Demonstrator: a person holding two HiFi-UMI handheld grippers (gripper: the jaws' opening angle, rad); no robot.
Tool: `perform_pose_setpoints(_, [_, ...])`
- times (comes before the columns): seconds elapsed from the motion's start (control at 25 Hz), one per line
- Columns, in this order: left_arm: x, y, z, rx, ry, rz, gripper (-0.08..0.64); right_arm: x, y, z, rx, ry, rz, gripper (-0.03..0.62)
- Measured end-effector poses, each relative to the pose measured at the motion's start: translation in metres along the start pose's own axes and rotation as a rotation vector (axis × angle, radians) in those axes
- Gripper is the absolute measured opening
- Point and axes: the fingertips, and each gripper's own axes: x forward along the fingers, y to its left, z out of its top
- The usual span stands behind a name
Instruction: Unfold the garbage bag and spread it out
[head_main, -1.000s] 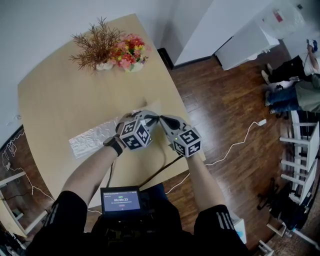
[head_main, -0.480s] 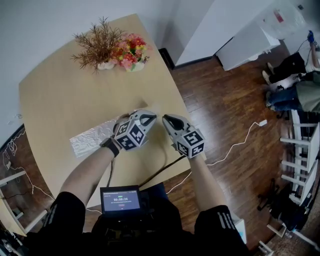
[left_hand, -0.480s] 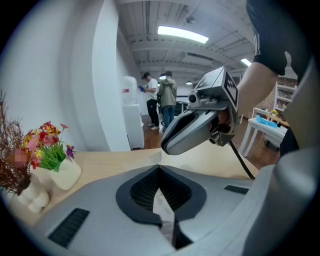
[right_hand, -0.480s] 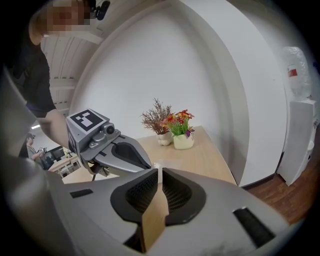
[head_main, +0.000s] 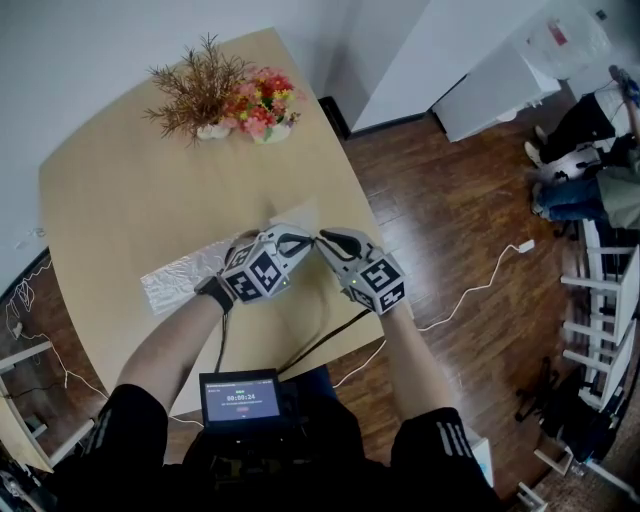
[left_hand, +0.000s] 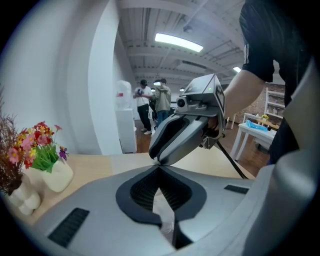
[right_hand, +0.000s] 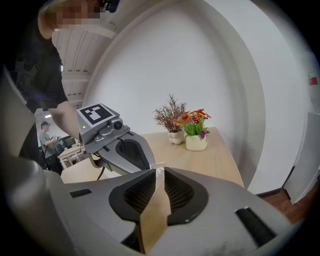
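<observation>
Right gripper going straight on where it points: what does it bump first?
Probably the grey left gripper, tip to tip just ahead, shut on the thin translucent plastic garbage bag. The right gripper is opening its jaws, a bag corner at their tips. Depth is unclear.

The right gripper (right_hand: 160, 171) fills the foreground, its grey jaws opening; the pale wood of the table (right_hand: 215, 160) shows through the slit between the black ribbed pads (right_hand: 179, 192), and only a thin whitish wisp of the garbage bag (right_hand: 157, 165) sits at their tips. The left gripper (right_hand: 150, 167) reaches in from the left, tip to tip with it at that wisp, its marker cube (right_hand: 95, 114) on top. Near the table's far edge, against the white wall (right_hand: 200, 60), a white vase of dry brown twigs (right_hand: 174, 137) stands just beside a pale vase of bright flowers (right_hand: 196, 142).
</observation>
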Motion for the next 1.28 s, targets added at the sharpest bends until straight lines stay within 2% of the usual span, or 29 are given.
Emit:
perform_pose_setpoints(0.16, [-0.002,-0.001,-0.004,0.020,0.011,-0.008,0.000,0.004,0.009,0.002,-0.025,0.020,0.050,0.072])
perform_pose_setpoints(0.32, [-0.004,-0.002,-0.007,0.055,0.026,-0.011,0.000,0.007,0.017,0.005,-0.011,0.025,0.101,0.072])
perform_pose_setpoints(0.56, [-0.003,-0.010,-0.015,0.229,0.083,-0.026,0.000,0.008,0.024,-0.009,0.019,0.061,0.173,0.071])
perform_pose_setpoints(0.68, [-0.002,-0.011,-0.017,0.285,0.103,-0.027,0.000,0.010,0.029,-0.009,0.017,0.070,0.188,0.037])
perform_pose_setpoints(0.76, [-0.003,-0.009,-0.016,0.277,0.099,-0.022,0.000,0.010,0.027,-0.007,0.023,0.059,0.177,0.021])
perform_pose_setpoints(1.28, [-0.013,0.000,-0.017,0.191,0.060,0.017,0.000,0.009,0.018,-0.002,0.039,0.025,0.113,0.017])
